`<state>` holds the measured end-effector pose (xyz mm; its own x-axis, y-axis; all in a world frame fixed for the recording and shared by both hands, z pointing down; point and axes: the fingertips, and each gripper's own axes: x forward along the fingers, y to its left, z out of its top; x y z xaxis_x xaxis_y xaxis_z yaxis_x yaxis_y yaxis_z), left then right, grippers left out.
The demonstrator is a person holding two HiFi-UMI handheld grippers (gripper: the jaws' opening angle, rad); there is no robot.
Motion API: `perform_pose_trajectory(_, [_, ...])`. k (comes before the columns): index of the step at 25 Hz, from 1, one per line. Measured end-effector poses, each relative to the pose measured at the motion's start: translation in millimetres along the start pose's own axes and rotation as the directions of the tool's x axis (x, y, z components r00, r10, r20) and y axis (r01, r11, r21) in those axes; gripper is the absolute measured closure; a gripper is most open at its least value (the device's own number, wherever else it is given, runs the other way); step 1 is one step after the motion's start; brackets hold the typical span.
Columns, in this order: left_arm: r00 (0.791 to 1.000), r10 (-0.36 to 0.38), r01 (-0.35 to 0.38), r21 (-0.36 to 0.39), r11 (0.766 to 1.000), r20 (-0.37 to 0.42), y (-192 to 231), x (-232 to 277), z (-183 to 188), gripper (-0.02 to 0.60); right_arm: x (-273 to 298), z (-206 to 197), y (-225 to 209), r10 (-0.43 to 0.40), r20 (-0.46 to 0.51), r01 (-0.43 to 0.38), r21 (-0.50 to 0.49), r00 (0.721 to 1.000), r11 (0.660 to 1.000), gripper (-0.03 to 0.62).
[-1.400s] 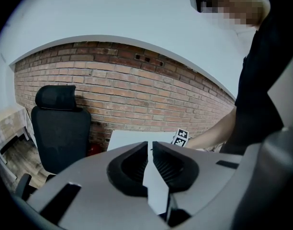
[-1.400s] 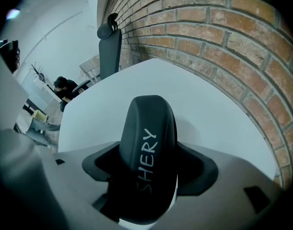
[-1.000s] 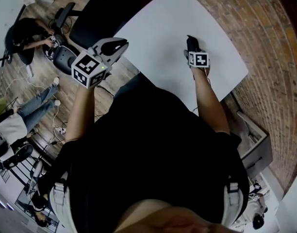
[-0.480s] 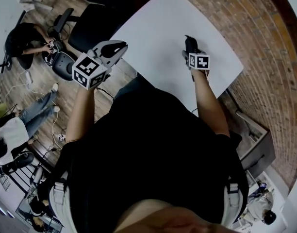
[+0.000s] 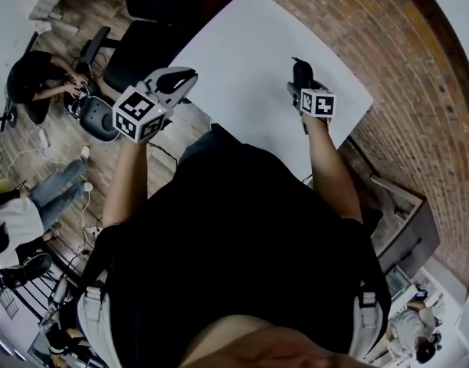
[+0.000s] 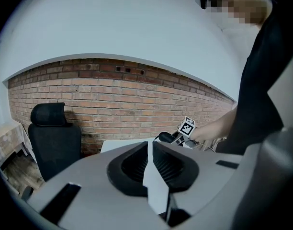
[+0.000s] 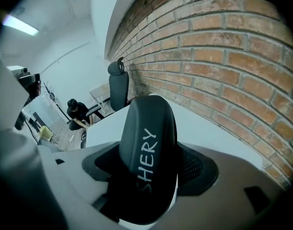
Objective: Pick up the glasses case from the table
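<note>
Glasses case [image 7: 147,147] is staying clamped in the right hand-held gripper [image 5: 302,83] above the table [image 5: 242,52], barely shifting — pickup seemingly done; left hand-held gripper [image 6: 149,150] idling, jaws together.

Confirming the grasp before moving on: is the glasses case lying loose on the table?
No: the glasses case sits clamped between the jaws of the right gripper.

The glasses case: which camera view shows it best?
The right gripper view: the glasses case fills the centre, clamped in the right claw, its white lettering legible. The head view shows only its dark end beyond the marker cube. The left gripper view shows it small and distant, beside that cube.
</note>
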<state>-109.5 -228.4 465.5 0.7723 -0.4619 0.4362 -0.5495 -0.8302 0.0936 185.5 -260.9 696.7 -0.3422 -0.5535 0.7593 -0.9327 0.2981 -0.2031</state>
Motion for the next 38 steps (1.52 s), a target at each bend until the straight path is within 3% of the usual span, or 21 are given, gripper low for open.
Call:
perform_pose_trajectory(15, [0.999, -0.030, 0.029, 0.052, 0.998, 0.031, -50, -3, 12, 0.545, -106, 21, 7, 0.028, 0.203, -0.030, 0.010, 0.979, 0.999, 0.246])
perform_pose_trajectory(38, [0.991, -0.089, 0.082, 0.076, 0.994, 0.102, -128, -1, 35, 0.557, -244, 28, 32, 0.056, 0.415, -0.037, -0.055, 0.908, 0.998, 0.247])
